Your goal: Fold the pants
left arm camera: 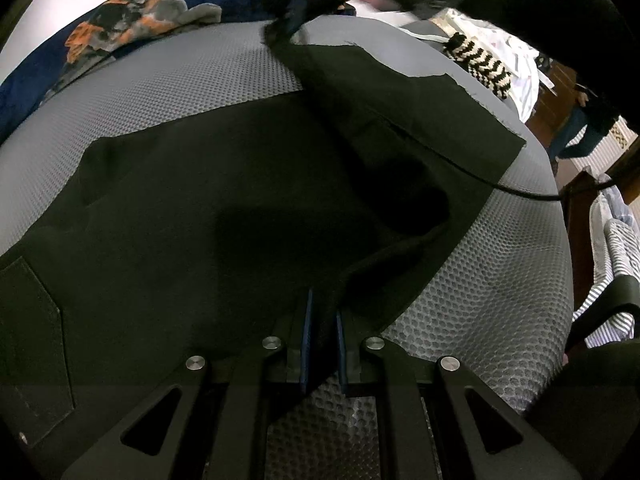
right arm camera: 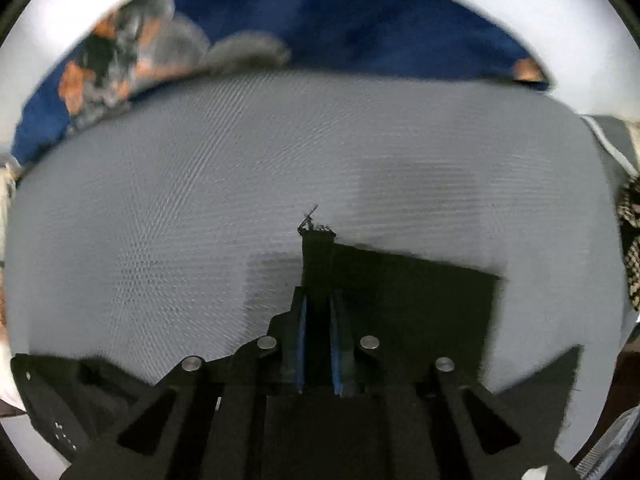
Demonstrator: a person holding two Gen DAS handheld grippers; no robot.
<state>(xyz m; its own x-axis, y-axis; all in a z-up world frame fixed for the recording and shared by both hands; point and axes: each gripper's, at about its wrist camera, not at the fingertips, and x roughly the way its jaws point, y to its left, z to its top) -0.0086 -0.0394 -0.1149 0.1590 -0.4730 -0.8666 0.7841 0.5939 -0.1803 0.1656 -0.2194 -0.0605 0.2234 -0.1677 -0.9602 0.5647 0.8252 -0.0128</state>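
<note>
Left wrist view: black pants (left arm camera: 208, 208) lie spread on the grey mesh surface (left arm camera: 180, 80), one leg lifted at the far end by the right tool (left arm camera: 296, 12).
Left tool (left arm camera: 322, 344): pressed together, pinching a fold of the pants' near edge.
Right wrist view: blurred; right tool (right arm camera: 318, 344) pinches a leg hem (right arm camera: 318, 252), frayed threads at its tip.
Handling: soft, limp, light; likely sags between grips.
Hold points: hems and waistband edge, judged safest.

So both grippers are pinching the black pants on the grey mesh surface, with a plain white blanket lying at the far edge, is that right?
Not quite: the blanket is dark blue with orange and grey patches, as the right wrist view shows. Both the left gripper and right gripper pinch the black pants on the grey mesh surface.
</note>
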